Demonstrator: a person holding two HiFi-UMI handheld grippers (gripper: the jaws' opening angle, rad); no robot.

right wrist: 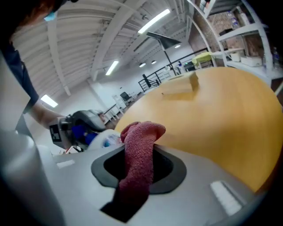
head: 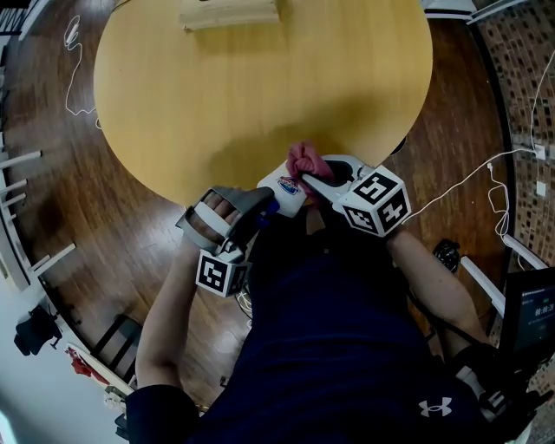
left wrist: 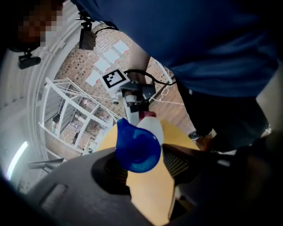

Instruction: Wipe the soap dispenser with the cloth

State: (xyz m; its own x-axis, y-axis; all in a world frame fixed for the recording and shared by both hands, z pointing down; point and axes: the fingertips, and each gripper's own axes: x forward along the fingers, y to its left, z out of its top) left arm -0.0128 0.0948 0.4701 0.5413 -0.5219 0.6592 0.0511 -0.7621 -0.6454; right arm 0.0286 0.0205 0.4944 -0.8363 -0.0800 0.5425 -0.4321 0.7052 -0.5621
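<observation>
My left gripper (head: pixel 264 208) is shut on a white soap dispenser (head: pixel 284 192) with a blue pump top (left wrist: pixel 136 145), held over the near edge of the round wooden table (head: pixel 260 78). In the left gripper view the blue top (left wrist: pixel 136 145) sits between the jaws, the white body (left wrist: pixel 152 128) pointing away. My right gripper (head: pixel 308 178) is shut on a red cloth (head: pixel 308 160), which presses against the far end of the dispenser. In the right gripper view the cloth (right wrist: pixel 139 152) stands bunched between the jaws, with the dispenser (right wrist: pixel 106 140) just left of it.
A pale wooden block (head: pixel 230 13) lies at the table's far edge. White cables (head: pixel 473 178) trail over the dark wood floor on both sides. The person's dark-shirted torso (head: pixel 347 347) fills the lower view. A white shelf frame (left wrist: pixel 75 110) stands in the room.
</observation>
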